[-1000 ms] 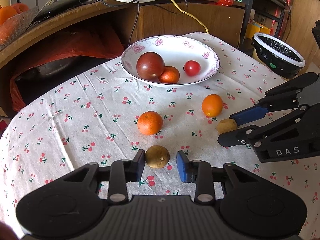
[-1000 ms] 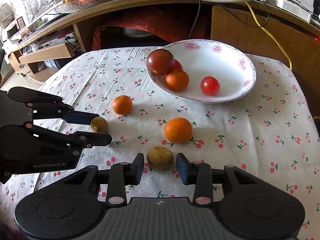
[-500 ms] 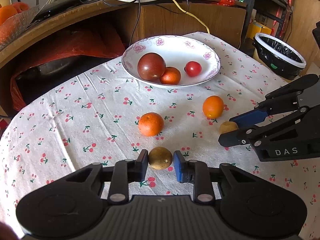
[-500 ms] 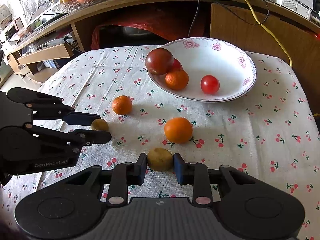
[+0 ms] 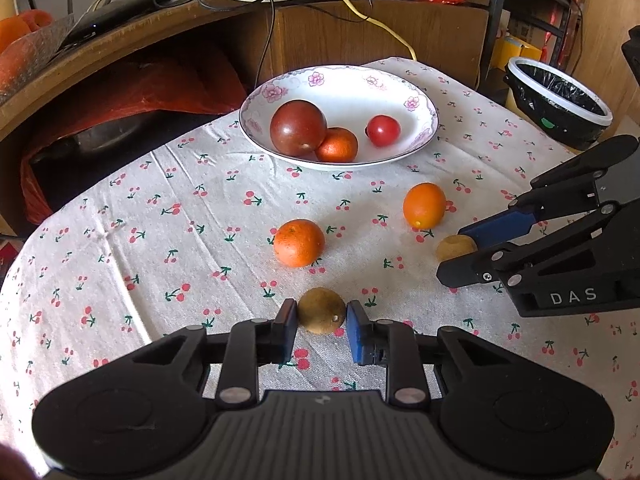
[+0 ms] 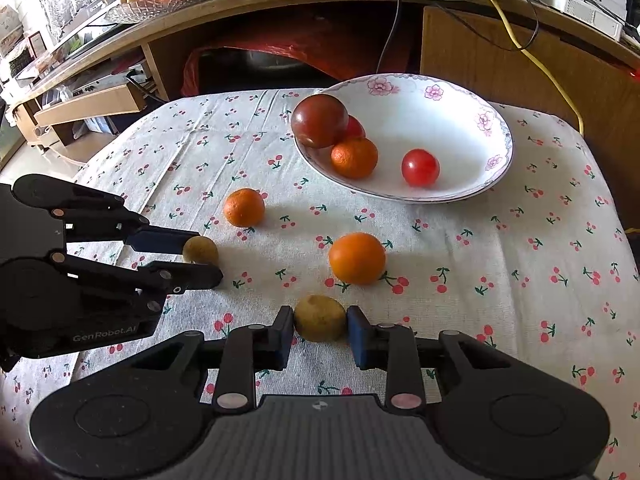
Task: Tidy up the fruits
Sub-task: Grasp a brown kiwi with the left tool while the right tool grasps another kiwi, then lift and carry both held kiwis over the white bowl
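Both grippers closed on small brown fruits, lift to bowl pending

The left gripper (image 5: pixel 321 322) is closed onto a small brown fruit (image 5: pixel 321 311) that sits on the desk (image 5: pixel 120 216); both pads appear to touch it. The right gripper (image 6: pixel 320 326) is clamped the same way on a second brown fruit (image 6: pixel 320 318), also resting on the cloth. Whether either grip is fully firm cannot be told. Two oranges (image 5: pixel 299 242) (image 5: pixel 424 205) are left loose between the grippers and the floral bowl (image 5: pixel 416 92), which already holds a dark red fruit (image 5: pixel 298 127), an orange and a small tomato. Grips should be confirmed centred, fruits lifted straight up clear of the oranges, then carried to the bowl's open right side and released low to limit rolling.
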Motion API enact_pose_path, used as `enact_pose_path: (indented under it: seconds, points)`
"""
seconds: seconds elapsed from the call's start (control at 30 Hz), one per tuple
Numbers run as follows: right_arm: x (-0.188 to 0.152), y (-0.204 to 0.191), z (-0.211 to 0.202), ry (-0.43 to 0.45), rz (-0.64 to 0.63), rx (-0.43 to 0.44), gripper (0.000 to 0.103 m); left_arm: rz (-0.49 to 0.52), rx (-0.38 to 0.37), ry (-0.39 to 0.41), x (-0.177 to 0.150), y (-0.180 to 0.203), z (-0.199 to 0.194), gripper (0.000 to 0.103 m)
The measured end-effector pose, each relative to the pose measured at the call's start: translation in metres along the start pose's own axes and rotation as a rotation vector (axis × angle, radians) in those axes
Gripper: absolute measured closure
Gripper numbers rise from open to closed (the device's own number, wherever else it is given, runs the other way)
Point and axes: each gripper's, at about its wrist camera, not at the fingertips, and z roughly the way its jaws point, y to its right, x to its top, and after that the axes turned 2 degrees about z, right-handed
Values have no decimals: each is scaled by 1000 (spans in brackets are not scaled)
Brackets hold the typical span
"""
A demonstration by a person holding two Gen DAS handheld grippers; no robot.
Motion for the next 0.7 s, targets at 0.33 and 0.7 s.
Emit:
enact_pose_path:
  seconds: [0.33, 0.7]
  points:
    - [6, -6, -5, 25, -13, 0, 79, 20, 4, 27, 8, 4, -7, 69]
    - [13, -7, -12, 69, -9, 3, 79, 36, 9, 67, 24, 8, -12, 69]
